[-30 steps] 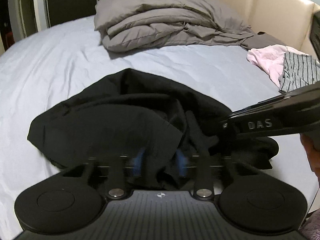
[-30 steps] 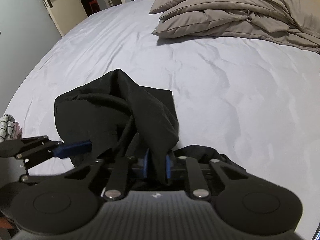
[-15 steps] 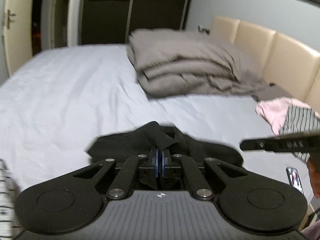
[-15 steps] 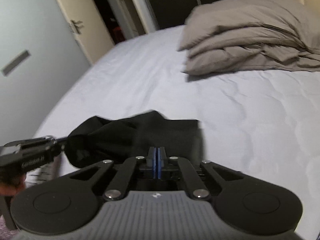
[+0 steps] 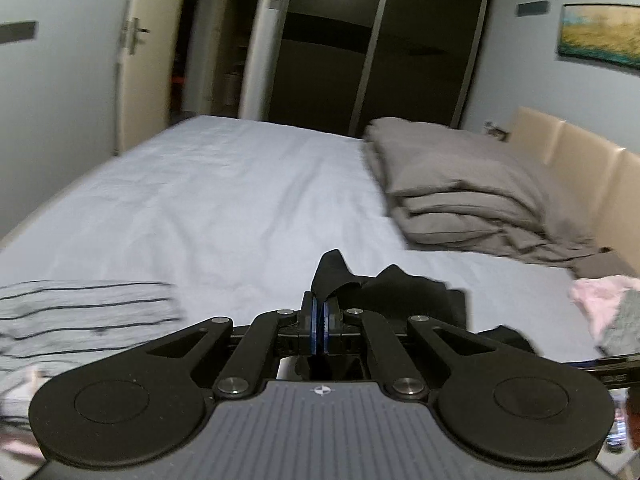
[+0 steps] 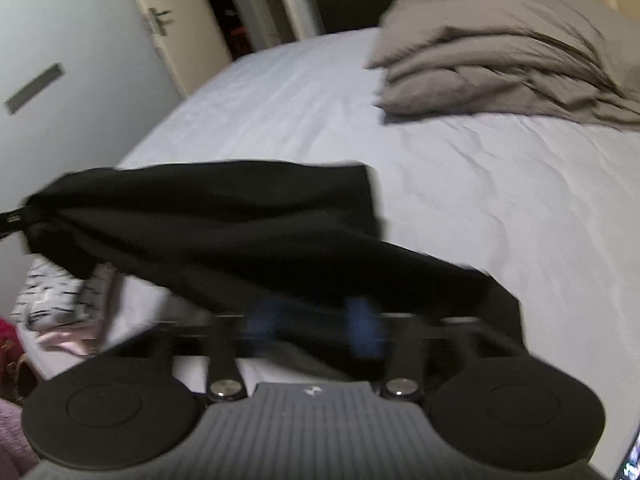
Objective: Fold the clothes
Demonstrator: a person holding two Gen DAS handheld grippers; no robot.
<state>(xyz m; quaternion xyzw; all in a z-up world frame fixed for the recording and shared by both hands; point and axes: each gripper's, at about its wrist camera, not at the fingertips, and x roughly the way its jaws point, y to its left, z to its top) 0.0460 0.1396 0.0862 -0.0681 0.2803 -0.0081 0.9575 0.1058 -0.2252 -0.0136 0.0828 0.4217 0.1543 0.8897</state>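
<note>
A black garment [image 6: 248,220] hangs stretched above the white bed [image 6: 500,200]. My left gripper [image 5: 320,320] is shut on one corner of it, with a tuft of black cloth [image 5: 332,276] sticking up past the blue pads. In the right wrist view that gripper shows at the far left edge [image 6: 16,220], pinching the cloth. My right gripper [image 6: 312,320] is blurred, its blue pads stand apart, and the garment drapes across them.
A folded grey duvet [image 5: 460,184] lies at the head of the bed beside a beige headboard [image 5: 580,160]. A striped grey garment [image 5: 80,312] lies at the left. Pink and grey clothes [image 5: 604,300] lie at the right. A door [image 5: 136,72] stands behind.
Both grippers lifted the black garment off the bed and pulled apart. My right gripper's pads, shut half a second ago, now stand apart.
</note>
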